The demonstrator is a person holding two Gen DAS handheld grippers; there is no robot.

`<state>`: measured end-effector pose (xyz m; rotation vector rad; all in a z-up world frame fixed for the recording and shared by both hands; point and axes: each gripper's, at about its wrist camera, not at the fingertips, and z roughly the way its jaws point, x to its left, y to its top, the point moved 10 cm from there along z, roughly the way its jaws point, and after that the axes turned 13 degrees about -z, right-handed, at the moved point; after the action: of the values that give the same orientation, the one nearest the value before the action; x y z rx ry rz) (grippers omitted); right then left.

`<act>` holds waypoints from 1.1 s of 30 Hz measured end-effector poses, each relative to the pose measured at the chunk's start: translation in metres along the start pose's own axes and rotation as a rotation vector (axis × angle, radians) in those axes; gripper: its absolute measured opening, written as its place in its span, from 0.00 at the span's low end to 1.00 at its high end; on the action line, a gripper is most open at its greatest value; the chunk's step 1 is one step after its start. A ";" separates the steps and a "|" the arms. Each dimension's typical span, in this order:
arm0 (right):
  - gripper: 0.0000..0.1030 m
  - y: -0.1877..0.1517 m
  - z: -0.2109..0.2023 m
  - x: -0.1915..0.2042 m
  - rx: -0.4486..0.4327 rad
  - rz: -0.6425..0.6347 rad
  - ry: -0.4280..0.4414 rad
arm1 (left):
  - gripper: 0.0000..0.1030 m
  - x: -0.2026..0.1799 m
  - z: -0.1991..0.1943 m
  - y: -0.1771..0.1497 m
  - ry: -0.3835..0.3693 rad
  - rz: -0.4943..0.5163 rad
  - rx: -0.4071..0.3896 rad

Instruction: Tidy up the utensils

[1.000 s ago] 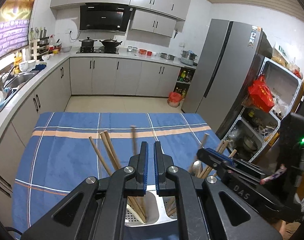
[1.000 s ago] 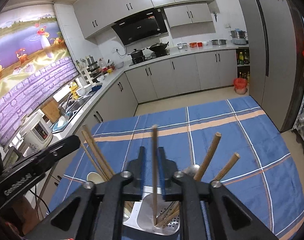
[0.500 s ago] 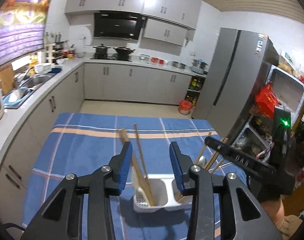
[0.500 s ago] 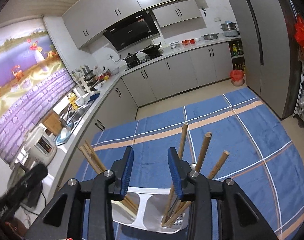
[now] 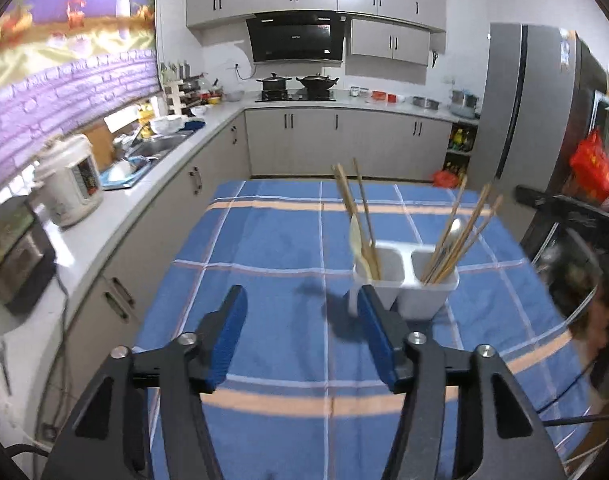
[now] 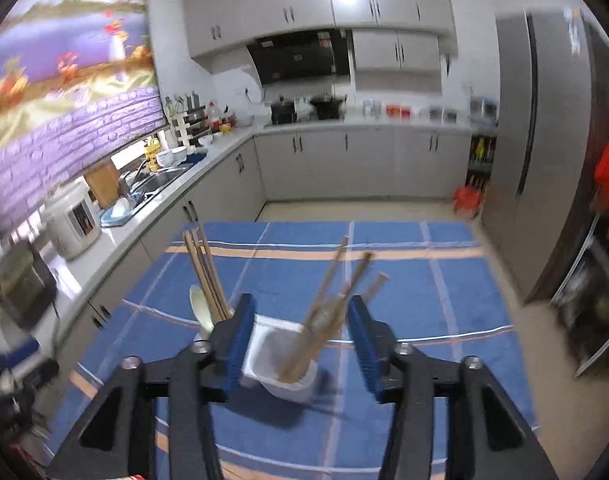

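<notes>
A white two-compartment utensil holder stands on the blue plaid tablecloth. Its left compartment holds wooden chopsticks and a pale spoon; its right compartment holds more chopsticks and a metal spoon. My left gripper hangs short of the holder and to its left, its jaws opening with nothing between them. In the right wrist view the holder sits just beyond my right gripper. Its jaws are opening too and grip nothing, though the chopsticks show between the fingers.
A counter with a rice cooker, a sink and a small oven runs along the table's left side. A grey fridge and a shelf with a red bag stand at the right. The other gripper shows blurred at right.
Both grippers went from shut to open, each letting go of a chopstick into the holder. Both then pulled back from the holder, which now looks farther away.
</notes>
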<state>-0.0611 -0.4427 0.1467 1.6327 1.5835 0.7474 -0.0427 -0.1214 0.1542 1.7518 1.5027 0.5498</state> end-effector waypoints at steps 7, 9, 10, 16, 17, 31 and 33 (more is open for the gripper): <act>0.64 -0.047 -0.036 0.005 0.002 0.056 0.013 | 0.55 -0.019 -0.025 -0.020 -0.054 -0.034 -0.017; 0.64 -0.050 -0.047 0.004 -0.024 0.075 0.001 | 0.55 -0.029 -0.032 -0.020 -0.081 -0.038 -0.028; 0.64 -0.050 -0.050 0.005 -0.029 0.084 0.006 | 0.56 -0.037 -0.039 -0.019 -0.106 -0.031 -0.045; 0.64 -0.054 -0.067 0.008 -0.068 0.099 0.025 | 0.77 -0.057 -0.068 -0.009 -0.093 0.009 -0.168; 0.64 -0.056 -0.069 0.009 -0.075 0.104 0.035 | 0.81 -0.059 -0.072 -0.006 -0.078 0.014 -0.194; 0.66 -0.087 -0.085 0.028 -0.079 0.113 0.080 | 1.00 -0.055 -0.102 0.007 0.031 -0.006 -0.322; 0.66 -0.087 -0.087 0.029 -0.081 0.113 0.075 | 1.00 -0.049 -0.104 0.003 0.057 -0.016 -0.329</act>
<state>-0.1800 -0.4064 0.1216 1.6627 1.5020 0.9304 -0.1279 -0.1420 0.2284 1.4786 1.3737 0.7963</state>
